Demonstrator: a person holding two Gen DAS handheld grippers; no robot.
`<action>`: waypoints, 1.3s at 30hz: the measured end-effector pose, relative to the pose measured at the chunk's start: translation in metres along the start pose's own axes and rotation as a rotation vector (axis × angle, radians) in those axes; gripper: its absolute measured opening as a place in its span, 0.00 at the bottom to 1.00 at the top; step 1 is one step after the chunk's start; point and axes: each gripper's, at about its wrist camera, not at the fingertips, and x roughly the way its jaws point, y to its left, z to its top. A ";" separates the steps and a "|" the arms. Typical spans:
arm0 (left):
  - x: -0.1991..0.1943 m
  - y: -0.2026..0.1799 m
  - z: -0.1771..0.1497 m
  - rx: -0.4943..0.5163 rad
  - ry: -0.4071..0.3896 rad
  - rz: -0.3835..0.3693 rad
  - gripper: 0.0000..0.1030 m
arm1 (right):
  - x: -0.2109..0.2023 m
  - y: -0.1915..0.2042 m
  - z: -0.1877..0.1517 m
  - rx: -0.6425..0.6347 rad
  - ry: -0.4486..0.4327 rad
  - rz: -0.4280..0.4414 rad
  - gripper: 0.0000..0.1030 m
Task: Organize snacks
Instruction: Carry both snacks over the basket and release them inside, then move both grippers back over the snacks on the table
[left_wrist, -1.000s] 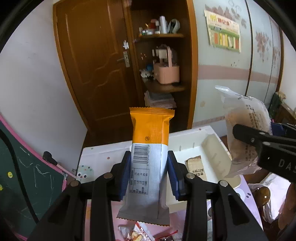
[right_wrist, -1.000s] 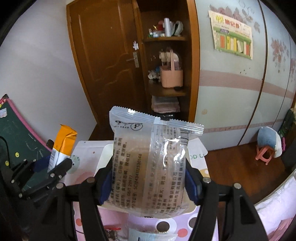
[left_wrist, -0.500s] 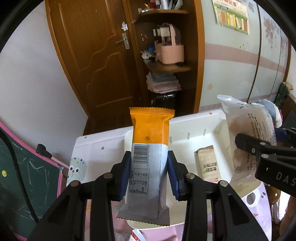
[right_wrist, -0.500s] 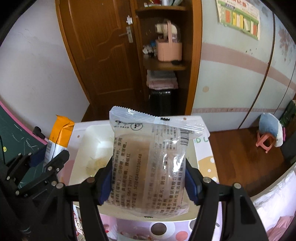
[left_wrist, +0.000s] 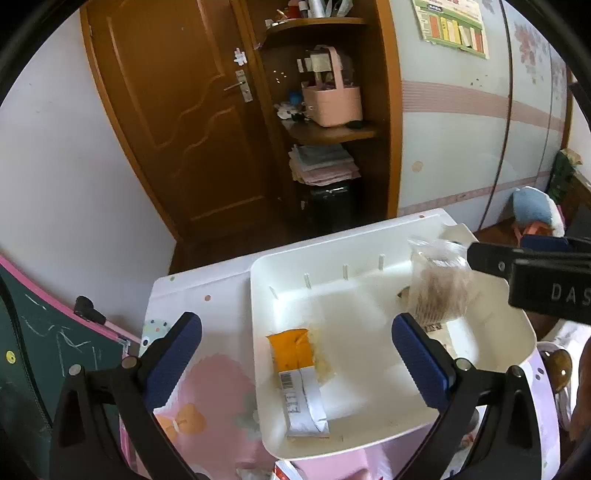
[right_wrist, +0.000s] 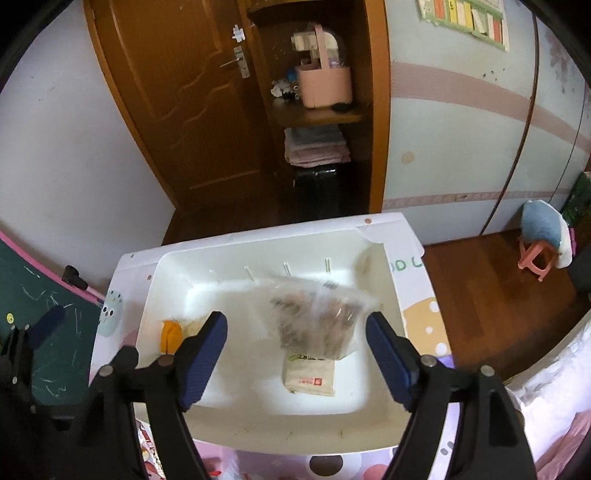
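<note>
An orange-and-white snack bar (left_wrist: 298, 380) lies flat in the white tray (left_wrist: 258, 295), below my left gripper (left_wrist: 299, 347). That gripper's jaws are opening wide with nothing between them. A clear packet of brown snack (right_wrist: 317, 317), blurred, drops between and just ahead of the pads of my right gripper (right_wrist: 297, 345). Its jaws are opening and no longer press the packet. Under the packet a small beige packet (right_wrist: 310, 376) rests on the floor of the tray (right_wrist: 155, 295). The orange bar (right_wrist: 171, 336) shows at the tray's left end. My right gripper (left_wrist: 517, 254) enters the left wrist view from the right.
The tray sits on a white table with a pink patterned cloth (left_wrist: 207, 398). A green chalkboard (left_wrist: 33, 354) leans at the left. Loose snack wrappers (right_wrist: 147, 443) lie at the near edge. A pink stool (right_wrist: 535, 254) stands on the wooden floor to the right.
Both grippers sank toward the tray and opened. The orange bar left the left jaws and now lies in the tray. The clear packet slipped from the right jaws and is falling.
</note>
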 end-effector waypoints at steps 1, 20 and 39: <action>-0.002 0.001 -0.001 -0.002 0.000 -0.006 0.99 | -0.002 0.000 0.001 0.001 0.000 -0.004 0.77; -0.054 0.012 -0.014 -0.051 -0.024 -0.046 0.99 | -0.049 0.009 -0.019 -0.041 -0.042 -0.047 0.77; -0.177 0.014 -0.060 0.016 -0.179 -0.033 0.99 | -0.158 0.022 -0.078 -0.148 -0.230 -0.090 0.77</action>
